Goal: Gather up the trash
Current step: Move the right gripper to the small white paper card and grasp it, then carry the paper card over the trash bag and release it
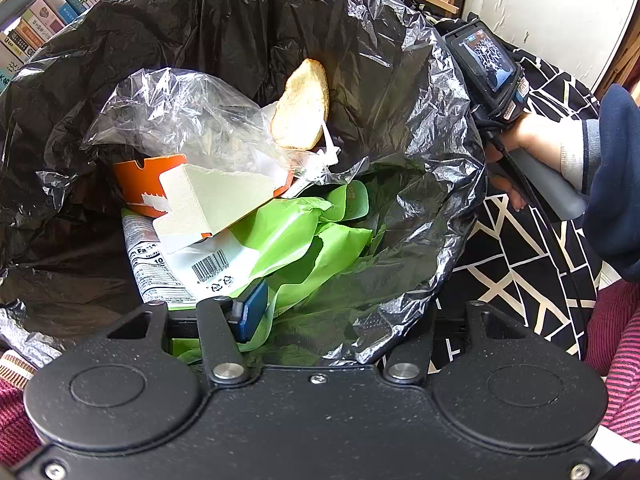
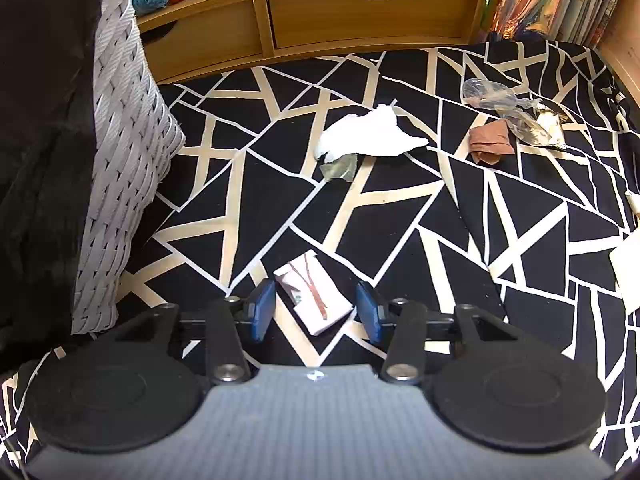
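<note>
Right gripper (image 2: 316, 312), half open and empty, is straddling the wrapper (image 2: 314, 300) at lower centre, its long axis running diagonally between the pads, not yet gripped.

Small white folded packet (image 2: 314, 298) flat on patterned cloth (image 2: 400, 208).

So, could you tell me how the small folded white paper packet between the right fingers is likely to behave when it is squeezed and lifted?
The folded paper packet looks flat and thin, so it is probably very light. Its creased folds suggest it may crumple or bend rather than resist the fingers. Lying flat on the patterned cloth, it should not roll, though it might slide a little if nudged.
</note>
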A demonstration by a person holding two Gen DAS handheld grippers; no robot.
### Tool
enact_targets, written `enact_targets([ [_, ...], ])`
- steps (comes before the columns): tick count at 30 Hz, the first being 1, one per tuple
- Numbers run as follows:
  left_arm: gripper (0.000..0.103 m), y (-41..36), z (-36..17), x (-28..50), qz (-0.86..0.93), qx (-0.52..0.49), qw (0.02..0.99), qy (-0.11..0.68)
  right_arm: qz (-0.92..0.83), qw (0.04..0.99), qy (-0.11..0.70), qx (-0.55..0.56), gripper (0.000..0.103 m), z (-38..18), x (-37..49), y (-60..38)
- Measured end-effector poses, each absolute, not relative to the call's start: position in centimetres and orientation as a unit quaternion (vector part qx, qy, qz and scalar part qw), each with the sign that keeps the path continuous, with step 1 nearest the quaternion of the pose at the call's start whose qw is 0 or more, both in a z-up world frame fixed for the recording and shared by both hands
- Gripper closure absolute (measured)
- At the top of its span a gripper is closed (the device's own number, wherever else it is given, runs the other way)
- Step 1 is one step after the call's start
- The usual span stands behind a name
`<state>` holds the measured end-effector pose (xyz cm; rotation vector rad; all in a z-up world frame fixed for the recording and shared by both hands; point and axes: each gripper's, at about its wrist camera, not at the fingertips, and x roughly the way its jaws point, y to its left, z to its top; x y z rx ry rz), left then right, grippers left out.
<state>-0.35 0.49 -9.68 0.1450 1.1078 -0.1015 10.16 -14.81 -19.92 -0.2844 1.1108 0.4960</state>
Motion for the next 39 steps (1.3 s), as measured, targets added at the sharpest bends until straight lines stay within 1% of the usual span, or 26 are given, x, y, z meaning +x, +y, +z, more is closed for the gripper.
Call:
enact_targets([
  [2, 0.052, 0.5, -9.7, -0.3, -0.048, 0.069, 0.847, 0.525, 0.230, 0.811, 0.520, -0.137, 0.055, -19.9, 10.0, -14.7],
  [3, 0.052, 0.5, -9.7, -0.4, -0.048, 0.069, 0.847, 0.525, 0.227, 0.812, 0.520, -0.137, 0.057, -19.9, 10.0, -14.6],
  [5, 0.052, 0.5, -9.7, -0.3, -0.048, 0.069, 0.847, 0.525, 0.216, 0.815, 0.522, -0.131, 0.068, -19.8, 10.1, -14.6],
  [10, 0.052, 0.5, -9.7, -0.4, -0.048, 0.069, 0.847, 0.525, 0.191, 0.830, 0.515, -0.091, 0.068, -18.4, 11.0, -15.5],
  [15, 0.052, 0.5, -9.7, -0.4, -0.048, 0.069, 0.847, 0.525, 0.173, 0.855, 0.487, -0.055, 0.068, -15.6, 12.0, -16.7],
  [24, 0.051, 0.5, -9.7, -0.4, -0.048, 0.069, 0.847, 0.525, 0.211, 0.896, 0.390, 0.028, 0.068, -7.7, 12.0, -18.6],
  [28, 0.051, 0.5, -9.7, -0.4, -0.048, 0.069, 0.847, 0.525, 0.272, 0.903, 0.327, 0.067, 0.068, -3.4, 10.3, -19.0],
  [31, 0.051, 0.5, -9.8, -0.4, -0.047, 0.070, 0.846, 0.526, 0.325, 0.892, 0.301, 0.094, 0.068, -1.3, 8.9, -18.7],
  [35, 0.051, 0.4, -9.8, -0.3, -0.045, 0.071, 0.846, 0.526, 0.378, 0.877, 0.287, 0.076, 0.067, 0.2, 6.9, -16.4],
  [39, 0.051, 0.5, -9.8, -0.3, -0.045, 0.071, 0.846, 0.526, 0.407, 0.866, 0.286, 0.046, 0.065, 0.2, 5.8, -14.1],
])
